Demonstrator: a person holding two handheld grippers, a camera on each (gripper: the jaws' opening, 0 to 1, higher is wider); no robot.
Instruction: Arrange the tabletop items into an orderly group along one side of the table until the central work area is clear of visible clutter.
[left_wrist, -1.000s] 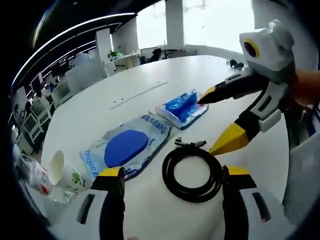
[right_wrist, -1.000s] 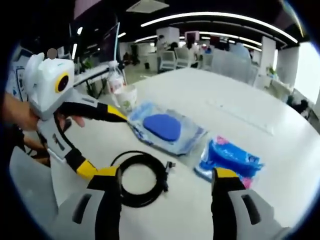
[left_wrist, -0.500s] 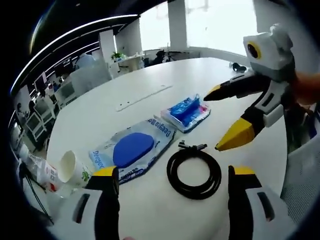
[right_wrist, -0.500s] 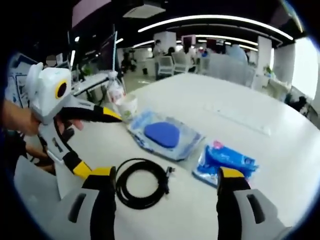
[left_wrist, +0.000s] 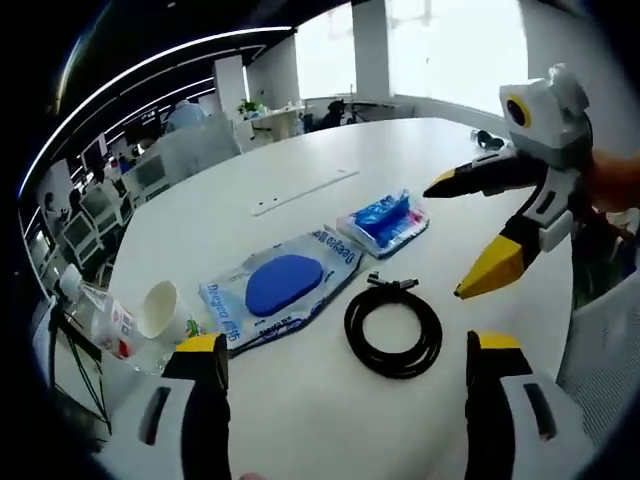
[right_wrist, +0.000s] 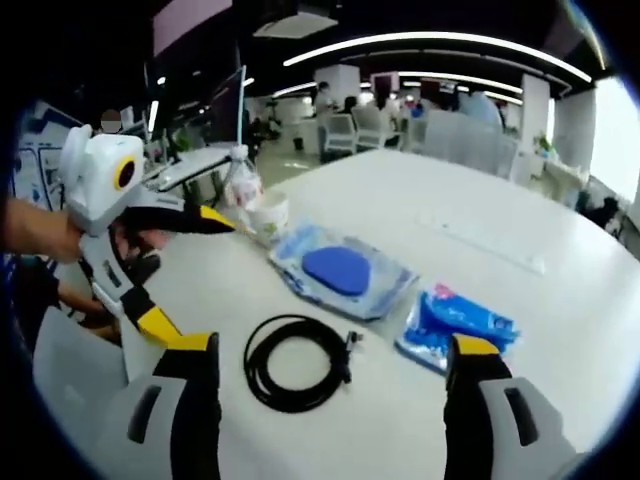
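Observation:
A black coiled cable (left_wrist: 393, 332) (right_wrist: 297, 362) lies on the white table (left_wrist: 300, 150) just ahead of both grippers. Beyond it sit a clear packet with a blue pad (left_wrist: 283, 287) (right_wrist: 343, 272) and a blue tissue pack (left_wrist: 385, 217) (right_wrist: 455, 320). A paper cup (left_wrist: 160, 310) (right_wrist: 268, 215) lies beside a plastic bottle (left_wrist: 100, 318) (right_wrist: 238, 185) at the table's edge. My left gripper (left_wrist: 350, 345) (right_wrist: 185, 270) is open and holds nothing. My right gripper (right_wrist: 330, 345) (left_wrist: 468, 235) is also open and empty, hovering above the table near the cable.
A thin pale strip (left_wrist: 305, 190) (right_wrist: 480, 240) runs across the table's middle. A small dark object (left_wrist: 485, 140) lies at the far edge. A person's hand (right_wrist: 40, 235) holds the left gripper. Office chairs and desks stand beyond the table.
Both views have drawn back from the table, so the items look smaller and farther. The cable, packet, tissue pack, cup and bottle stay where they were.

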